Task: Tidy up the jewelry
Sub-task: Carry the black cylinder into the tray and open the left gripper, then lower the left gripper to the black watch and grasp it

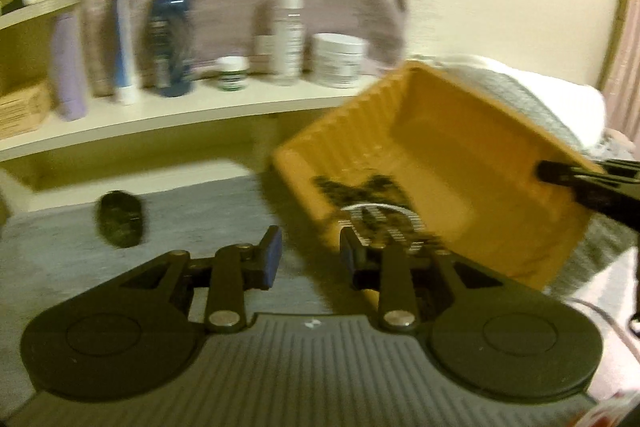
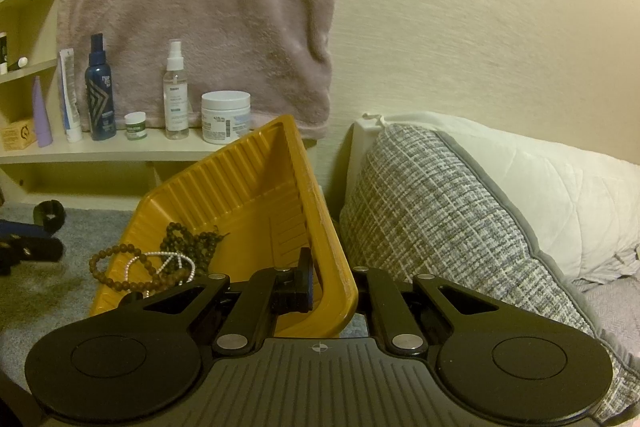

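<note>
Right tool (image 2: 324,283) clamped on the rim of the tilted yellow tray (image 2: 256,183), with bead bracelets (image 2: 160,263) gathered at its low end above the grey carpet (image 1: 200,211); left tool (image 1: 308,255) open, empty, just beside the tray.

The left wrist view is smeared by motion: the beads (image 1: 360,193) in the yellow tray (image 1: 460,163) just ahead of the jaws blur into dark streaks, and bottle labels are unreadable. In the right wrist view the tray rim (image 2: 332,247) hides the right jaw's pad; the pillow (image 2: 440,227) runs off the right edge.
</note>
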### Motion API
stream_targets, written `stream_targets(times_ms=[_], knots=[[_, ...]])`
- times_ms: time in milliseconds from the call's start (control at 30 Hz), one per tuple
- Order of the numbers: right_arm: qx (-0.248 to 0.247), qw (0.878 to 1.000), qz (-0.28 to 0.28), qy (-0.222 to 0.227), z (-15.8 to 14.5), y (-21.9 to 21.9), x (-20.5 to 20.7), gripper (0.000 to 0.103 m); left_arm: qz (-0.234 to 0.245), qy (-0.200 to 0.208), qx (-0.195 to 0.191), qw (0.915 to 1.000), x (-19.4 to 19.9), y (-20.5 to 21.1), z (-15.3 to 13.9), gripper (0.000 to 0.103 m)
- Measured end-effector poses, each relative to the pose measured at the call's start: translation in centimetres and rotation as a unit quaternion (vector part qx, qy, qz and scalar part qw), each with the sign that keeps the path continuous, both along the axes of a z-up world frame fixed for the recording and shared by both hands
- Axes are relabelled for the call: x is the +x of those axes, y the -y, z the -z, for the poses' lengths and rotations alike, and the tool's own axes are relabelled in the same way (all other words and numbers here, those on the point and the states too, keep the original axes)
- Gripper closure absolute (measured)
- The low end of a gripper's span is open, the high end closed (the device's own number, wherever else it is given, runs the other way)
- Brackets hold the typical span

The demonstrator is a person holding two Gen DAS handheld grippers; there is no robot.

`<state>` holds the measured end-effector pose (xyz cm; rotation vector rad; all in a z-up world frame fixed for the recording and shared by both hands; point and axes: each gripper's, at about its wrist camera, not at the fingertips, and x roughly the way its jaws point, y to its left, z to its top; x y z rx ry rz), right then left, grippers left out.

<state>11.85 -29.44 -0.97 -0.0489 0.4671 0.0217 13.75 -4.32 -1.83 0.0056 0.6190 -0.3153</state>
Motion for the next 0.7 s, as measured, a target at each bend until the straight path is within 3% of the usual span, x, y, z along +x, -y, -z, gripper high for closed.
stream_targets(times_ms=[400, 700], knots=[[-0.004, 1.0, 0.0, -0.001, 0.2, 0.0, 0.2, 0.096, -0.114, 0.0, 0.037, 0.9928, 2.1, -6.9, 1.5, 0.072], [-0.006, 1.0, 0.002, -0.002, 0.2, 0.0, 0.2, 0.096, -0.152, -0.012, 0.041, 0.9874, 3.8, -9.1, 2.7, 0.061]])
